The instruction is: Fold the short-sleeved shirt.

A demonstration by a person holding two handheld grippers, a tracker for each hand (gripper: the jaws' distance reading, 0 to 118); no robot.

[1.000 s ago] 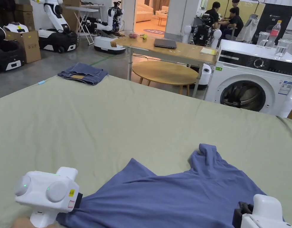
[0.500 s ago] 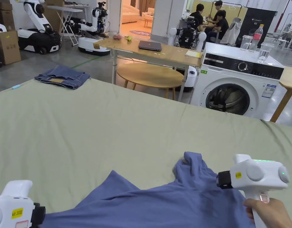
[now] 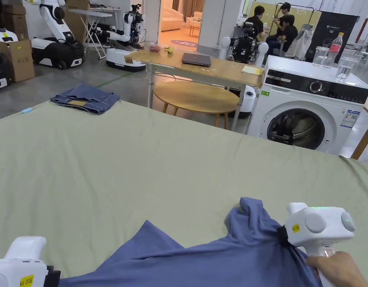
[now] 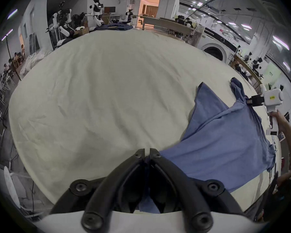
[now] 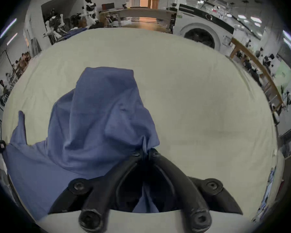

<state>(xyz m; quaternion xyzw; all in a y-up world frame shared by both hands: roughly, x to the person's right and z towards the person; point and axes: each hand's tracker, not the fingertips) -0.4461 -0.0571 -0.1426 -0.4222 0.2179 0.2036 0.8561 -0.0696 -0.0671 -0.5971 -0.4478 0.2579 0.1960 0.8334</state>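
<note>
Shirt: the blue shirt is at the near edge of the worktop, stretched left to right between the two tools.
Left tool: jaws pinched on one end of the cloth.
Right tool: jaws clamped on a bunched part beside the crumpled sleeve.
Surface: pale green sheet, creased, wide open beyond.
Room: folded jeans at the far corner, washing machine behind.

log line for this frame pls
phase: spreading shirt | left gripper: shut on blue shirt | right gripper: shut on blue shirt | shirt: bunched, stretched between grippers on green sheet | fold: not started
</note>
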